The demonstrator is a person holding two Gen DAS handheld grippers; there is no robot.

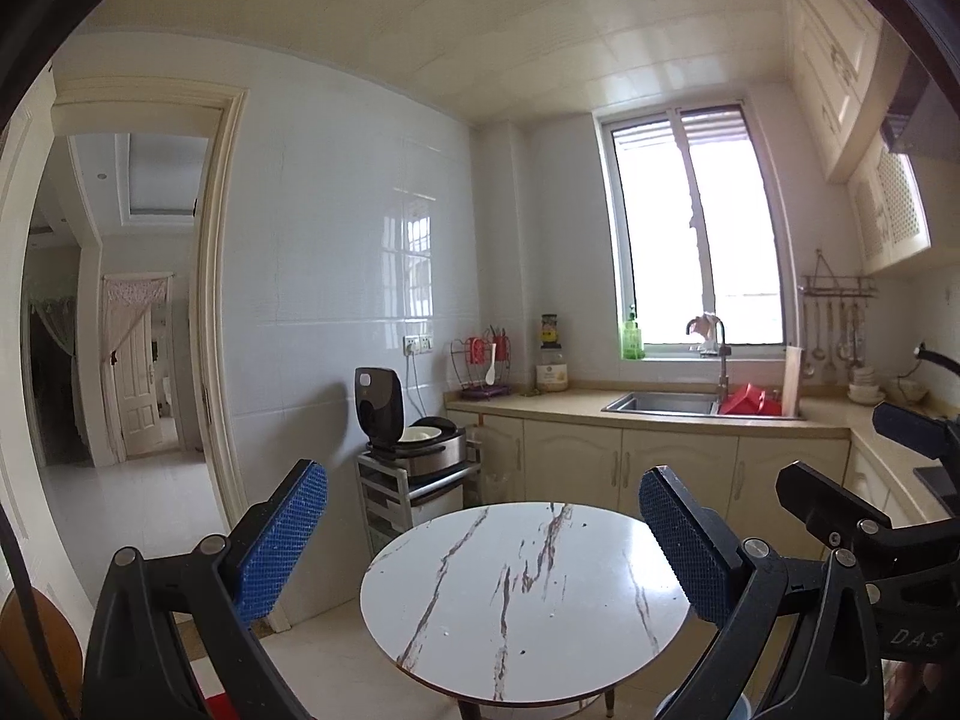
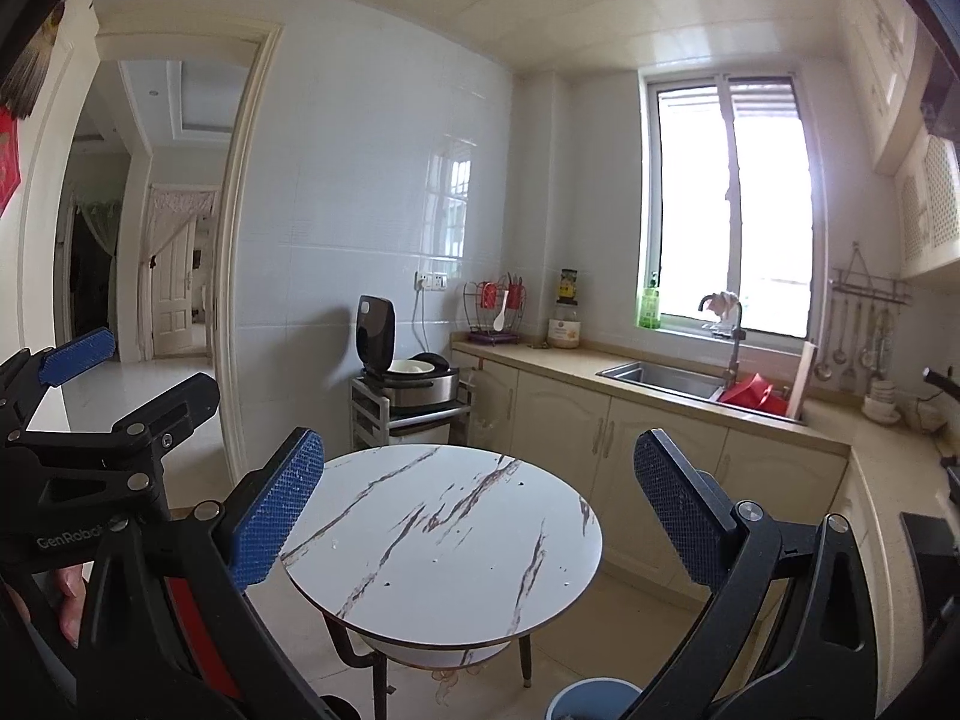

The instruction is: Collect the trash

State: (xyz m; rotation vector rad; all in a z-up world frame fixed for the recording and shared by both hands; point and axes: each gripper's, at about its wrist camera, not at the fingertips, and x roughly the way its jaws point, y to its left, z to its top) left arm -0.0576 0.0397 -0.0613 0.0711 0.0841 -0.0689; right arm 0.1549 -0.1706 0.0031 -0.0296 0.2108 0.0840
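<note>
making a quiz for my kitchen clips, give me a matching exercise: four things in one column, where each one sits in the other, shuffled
Things:
1. rice cooker
2. green bottle
3. ladles
4. blue bin

Places:
A. on the window sill
B. on the floor by the round table
C. on a small cart against the wall
D. hanging on a wall rail past the sink

Pairs: 1-C, 2-A, 3-D, 4-B

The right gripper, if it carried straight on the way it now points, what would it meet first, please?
Probably the round marble-patterned table: the open right gripper has nothing between its fingers and points at the tabletop. Depth is unclear under the fisheye.
</note>
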